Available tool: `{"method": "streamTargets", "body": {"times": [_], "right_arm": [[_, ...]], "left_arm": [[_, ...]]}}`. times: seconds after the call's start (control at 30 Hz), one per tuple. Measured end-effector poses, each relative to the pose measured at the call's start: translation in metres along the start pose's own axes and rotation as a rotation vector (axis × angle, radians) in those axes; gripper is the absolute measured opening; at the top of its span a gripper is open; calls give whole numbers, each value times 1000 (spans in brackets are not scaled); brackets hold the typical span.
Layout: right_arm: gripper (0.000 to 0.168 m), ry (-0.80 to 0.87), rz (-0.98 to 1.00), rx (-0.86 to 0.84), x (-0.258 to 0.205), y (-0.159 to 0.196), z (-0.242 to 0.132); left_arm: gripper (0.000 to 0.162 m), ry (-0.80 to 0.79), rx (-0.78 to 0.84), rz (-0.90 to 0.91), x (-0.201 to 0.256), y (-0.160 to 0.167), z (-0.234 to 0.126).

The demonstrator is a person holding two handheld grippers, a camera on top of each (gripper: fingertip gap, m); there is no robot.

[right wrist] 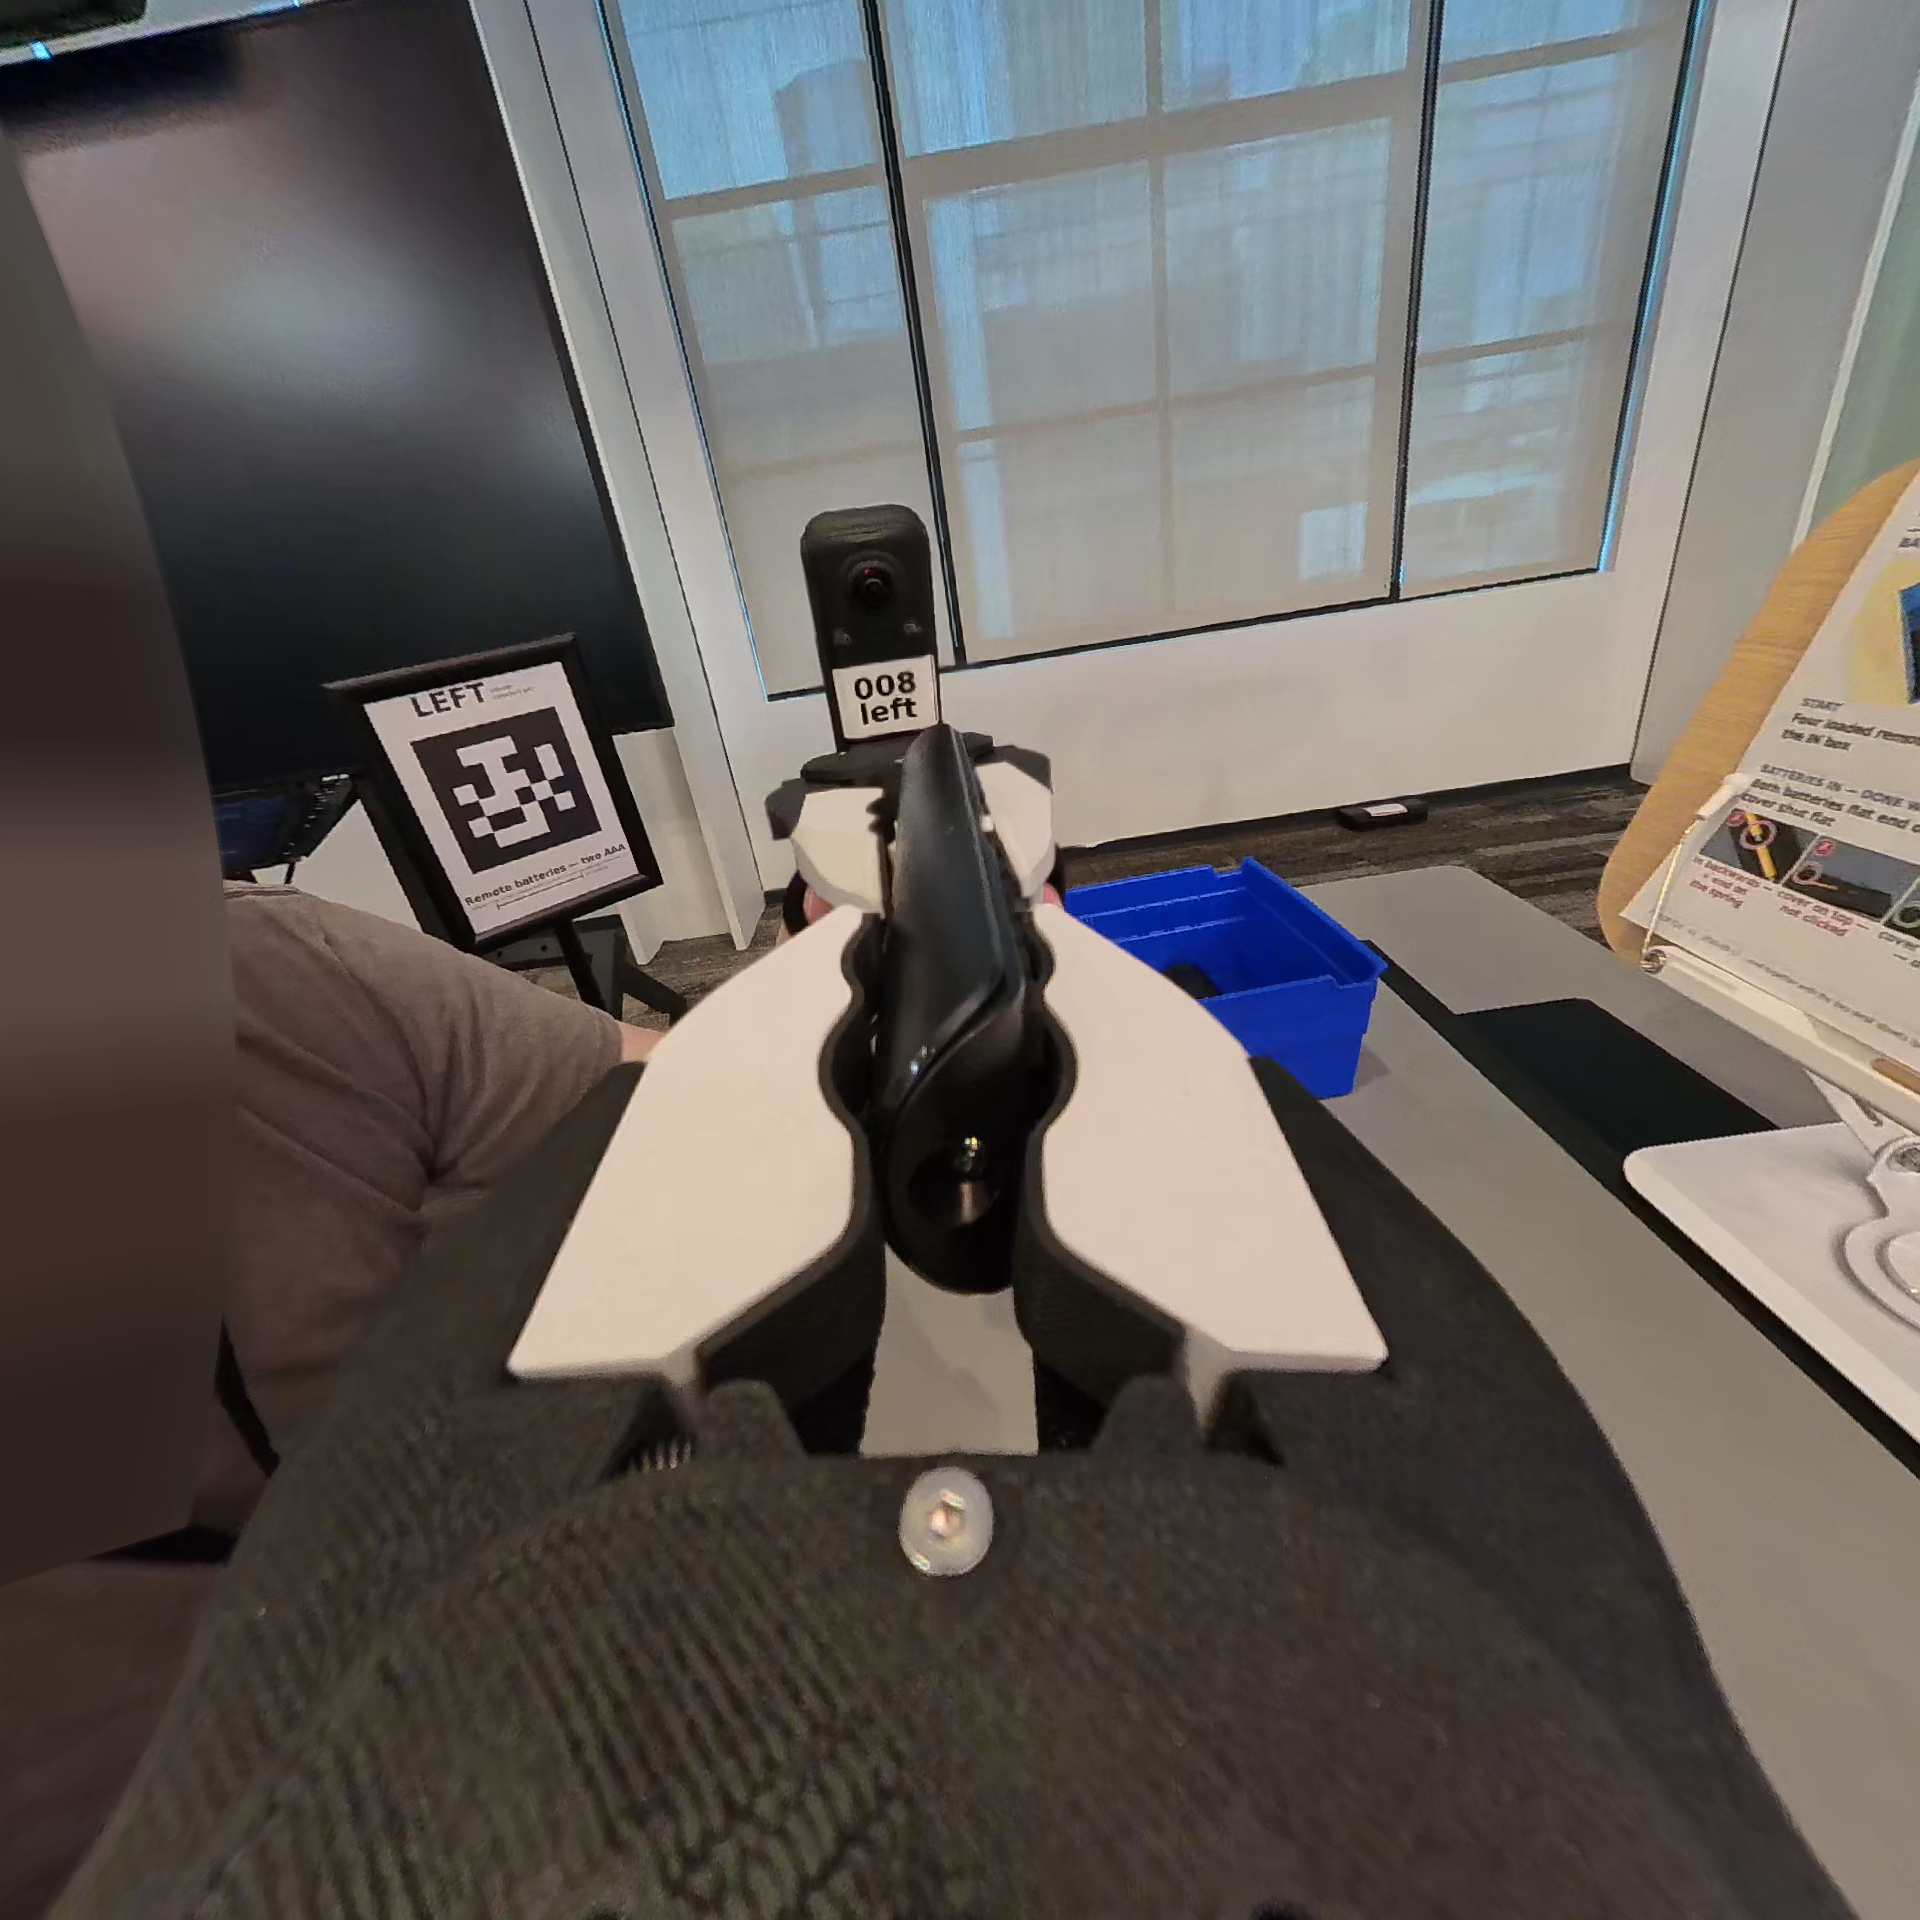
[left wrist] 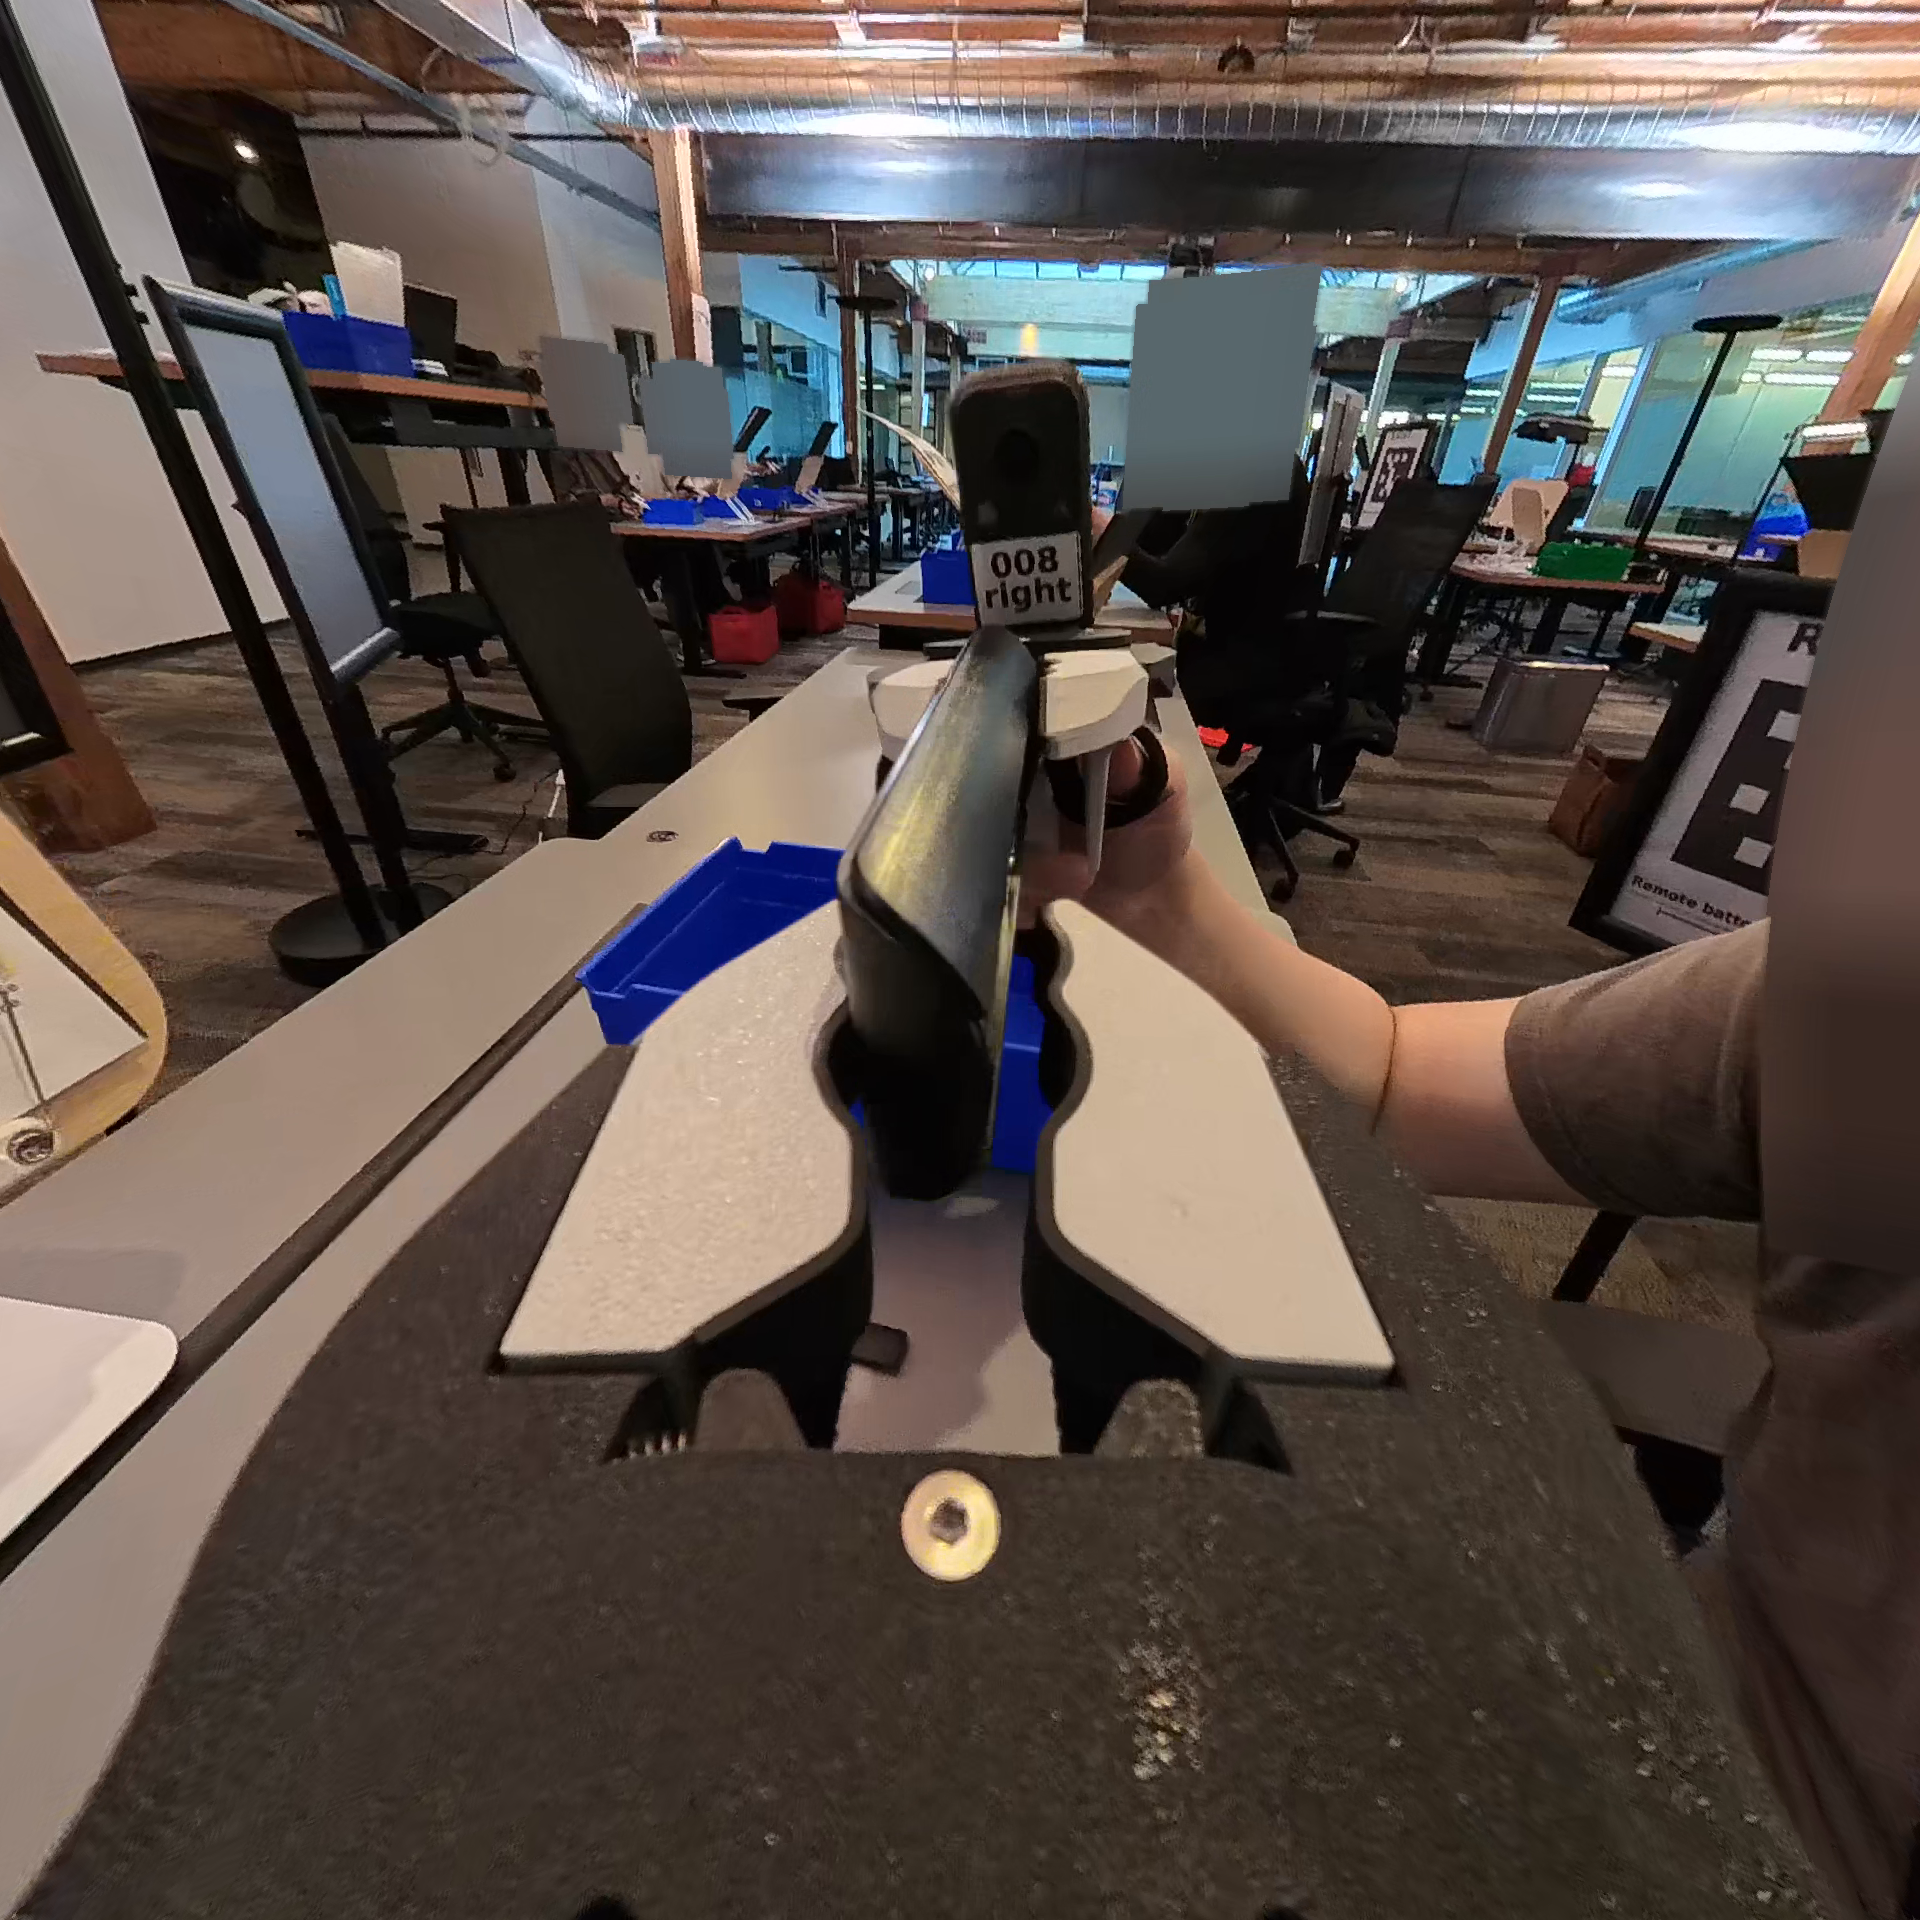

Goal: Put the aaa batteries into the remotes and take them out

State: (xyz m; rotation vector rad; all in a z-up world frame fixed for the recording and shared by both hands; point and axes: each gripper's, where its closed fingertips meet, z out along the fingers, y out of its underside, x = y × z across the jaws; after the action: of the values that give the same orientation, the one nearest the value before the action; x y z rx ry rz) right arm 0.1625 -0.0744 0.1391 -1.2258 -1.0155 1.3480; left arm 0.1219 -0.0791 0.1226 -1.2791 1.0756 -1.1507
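Observation:
A black remote (left wrist: 935, 831) is held in the air above the grey table (left wrist: 312, 1091), gripped at both ends. My left gripper (left wrist: 940, 997) is shut on its near end in the left wrist view. My right gripper (left wrist: 1023, 686) clamps the far end there. In the right wrist view my right gripper (right wrist: 951, 997) is shut on the near end of the remote (right wrist: 940, 935), and the left gripper (right wrist: 914, 842) holds the far end. A small opening with a metal part (right wrist: 961, 1174) shows on the remote's near end. No loose batteries are visible.
A blue bin (right wrist: 1299, 987) stands on the table beyond the remote with a dark object (right wrist: 1195, 977) inside; it also shows in the left wrist view (left wrist: 707, 925). An instruction board (right wrist: 1818, 810) and a white tray (right wrist: 1766, 1226) are at the right. A person's arm (left wrist: 1299, 1060) reaches in.

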Motion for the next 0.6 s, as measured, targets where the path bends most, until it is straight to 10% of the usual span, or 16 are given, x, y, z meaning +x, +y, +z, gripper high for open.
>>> {"method": "streamTargets", "body": {"times": [0.6], "right_arm": [[26,-45,127,-27,14,12,-5]], "left_arm": [[23,-4,-88,-14,-7,20,9]]}}
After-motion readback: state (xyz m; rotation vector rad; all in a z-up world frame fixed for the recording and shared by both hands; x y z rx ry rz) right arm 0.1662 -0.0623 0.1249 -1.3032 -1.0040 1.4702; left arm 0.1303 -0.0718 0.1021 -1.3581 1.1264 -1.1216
